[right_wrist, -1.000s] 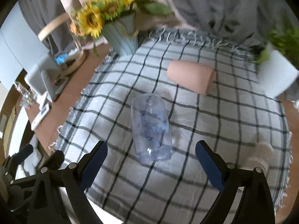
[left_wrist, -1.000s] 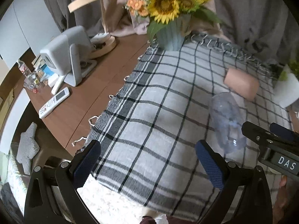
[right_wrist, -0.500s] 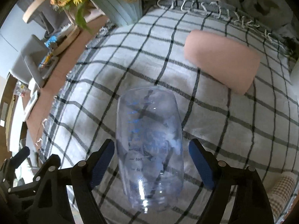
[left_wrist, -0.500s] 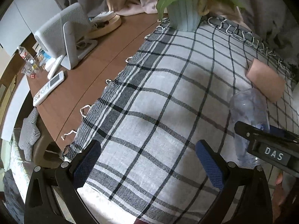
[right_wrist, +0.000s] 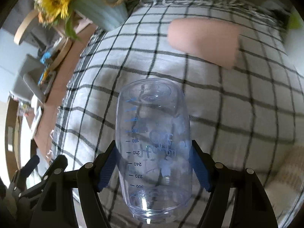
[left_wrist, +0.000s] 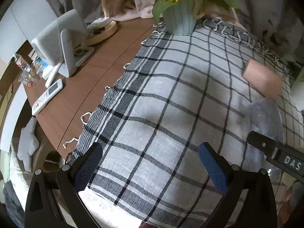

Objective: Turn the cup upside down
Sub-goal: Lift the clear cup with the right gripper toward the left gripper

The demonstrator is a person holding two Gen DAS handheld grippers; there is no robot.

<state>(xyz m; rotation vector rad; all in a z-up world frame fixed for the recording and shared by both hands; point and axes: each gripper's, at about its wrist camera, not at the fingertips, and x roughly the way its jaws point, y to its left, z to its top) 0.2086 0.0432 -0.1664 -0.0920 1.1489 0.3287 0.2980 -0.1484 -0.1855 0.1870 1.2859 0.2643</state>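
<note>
A clear plastic measuring cup [right_wrist: 153, 148] with blue scale marks lies on its side on the checked cloth [right_wrist: 247, 102], its base pointing away. My right gripper [right_wrist: 153, 169] is shut on it, a blue pad pressing each side of its wide end. The cup shows faintly at the right of the left wrist view [left_wrist: 264, 121], behind the right gripper's black arm [left_wrist: 277, 155]. My left gripper [left_wrist: 150, 169] is open and empty above the cloth's near edge.
A pink cup [right_wrist: 205, 39] lies on its side beyond the clear one. A vase of sunflowers [left_wrist: 180, 13] stands at the cloth's far end. A white device [left_wrist: 60, 41] and a remote [left_wrist: 47, 98] sit on the wooden table to the left.
My right gripper moved forward around the clear cup and closed its pads onto its sides. My left gripper stayed open and shifted only slightly.
</note>
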